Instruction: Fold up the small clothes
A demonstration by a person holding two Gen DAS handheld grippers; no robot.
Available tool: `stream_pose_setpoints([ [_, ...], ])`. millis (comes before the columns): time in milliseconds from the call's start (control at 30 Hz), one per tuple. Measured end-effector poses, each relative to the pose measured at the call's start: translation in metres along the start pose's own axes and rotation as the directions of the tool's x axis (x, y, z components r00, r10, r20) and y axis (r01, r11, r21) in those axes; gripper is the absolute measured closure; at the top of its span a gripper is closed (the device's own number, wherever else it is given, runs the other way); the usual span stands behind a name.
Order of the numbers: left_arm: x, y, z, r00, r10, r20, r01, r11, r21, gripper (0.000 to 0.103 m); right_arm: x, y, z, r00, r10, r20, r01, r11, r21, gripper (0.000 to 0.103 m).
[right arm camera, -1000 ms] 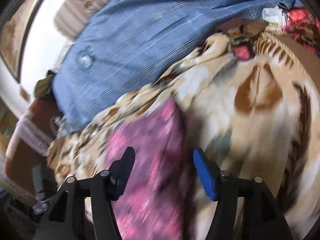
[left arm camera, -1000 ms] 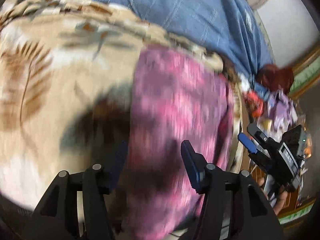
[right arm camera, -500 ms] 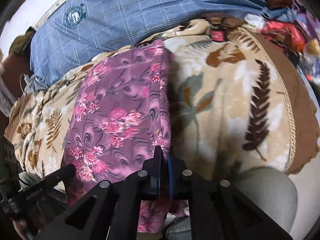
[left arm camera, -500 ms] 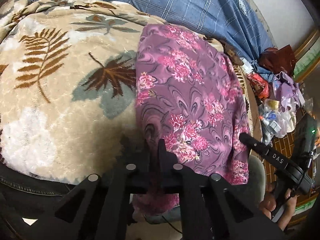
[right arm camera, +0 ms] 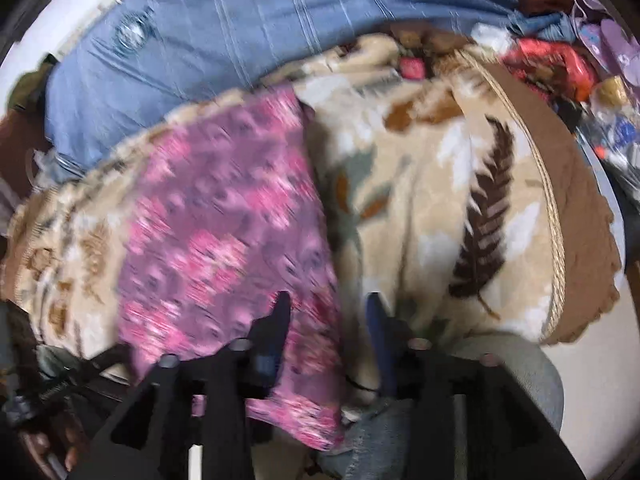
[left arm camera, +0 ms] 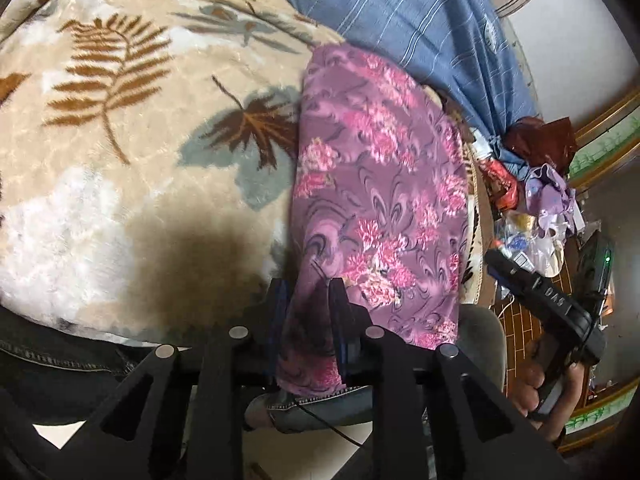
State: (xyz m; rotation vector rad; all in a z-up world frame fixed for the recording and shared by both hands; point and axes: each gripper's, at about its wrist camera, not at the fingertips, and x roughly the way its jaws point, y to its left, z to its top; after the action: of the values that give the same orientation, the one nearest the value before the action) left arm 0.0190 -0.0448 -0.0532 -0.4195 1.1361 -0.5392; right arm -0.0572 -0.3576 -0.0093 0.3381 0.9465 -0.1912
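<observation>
Purple garment (left arm camera: 380, 200) with pink flowers lies folded lengthwise, near end hanging.

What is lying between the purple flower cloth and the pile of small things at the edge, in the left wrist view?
In the left wrist view, a narrow strip of the leaf-patterned blanket separates the purple floral cloth from the clutter pile.

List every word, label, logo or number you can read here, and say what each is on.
"DAS": white letters on the right tool's black body, seen upside down from the left wrist view; any further characters are unreadable.
Round emblem on the blue cloth: too blurred to read.
White lettering on the left tool's body, in the right wrist view's bottom left corner: too blurred to read.
Packets beside the blanket: print too small to read.
</observation>
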Motion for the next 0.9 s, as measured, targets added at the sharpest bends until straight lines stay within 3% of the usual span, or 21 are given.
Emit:
stream_pose_setpoints([
  [133, -0.006, 0.003, 0.015, 0.998, -0.051, 0.023, 0.052, 0.997, -0.050, 0.059, -0.008, 0.001, 0.020, 0.990, 0.126, 0.055, -0.127, 0.992, 0.002, 0.044],
  [233, -0.004, -0.007, 0.037, 0.998, -0.060, 0.037, 0.061, 0.998, -0.022, 0.052, 0.005, -0.006, 0.046, 0.963, 0.261, 0.061, -0.264, 0.964, 0.045, 0.041],
  [367, 0.005, -0.014, 0.074, 0.992, -0.094, 0.079, 0.096, 0.995, -0.023, 0.040, 0.041, -0.010, 0.082, 0.939, 0.342, 0.032, -0.344, 0.935, 0.089, 0.038],
  [500, 0.036, -0.018, 0.116, 0.989, -0.133, 0.064, 0.135, 0.990, -0.035, 0.039, 0.091, -0.029, 0.114, 0.900, 0.437, -0.012, -0.423, 0.878, 0.223, 0.036],
  [600, 0.060, -0.020, 0.137, 0.990, -0.139, 0.035, 0.140, 0.990, -0.020, 0.039, 0.120, -0.032, 0.126, 0.878, 0.477, -0.041, -0.452, 0.855, 0.256, 0.036],
  [700, 0.084, -0.006, 0.155, 0.989, -0.150, 0.018, 0.151, 0.984, -0.098, 0.038, 0.141, -0.035, 0.123, 0.866, 0.496, -0.057, -0.469, 0.847, 0.250, 0.039],
  [800, 0.105, 0.010, 0.163, 0.970, -0.241, -0.017, 0.233, 0.954, -0.190, 0.037, 0.152, -0.044, 0.119, 0.835, 0.548, -0.048, -0.513, 0.808, 0.290, 0.042],
  [900, 0.115, 0.012, 0.164, 0.958, -0.285, -0.015, 0.274, 0.933, -0.233, 0.033, 0.151, -0.040, 0.123, 0.847, 0.528, -0.057, -0.499, 0.828, 0.255, 0.045],
])
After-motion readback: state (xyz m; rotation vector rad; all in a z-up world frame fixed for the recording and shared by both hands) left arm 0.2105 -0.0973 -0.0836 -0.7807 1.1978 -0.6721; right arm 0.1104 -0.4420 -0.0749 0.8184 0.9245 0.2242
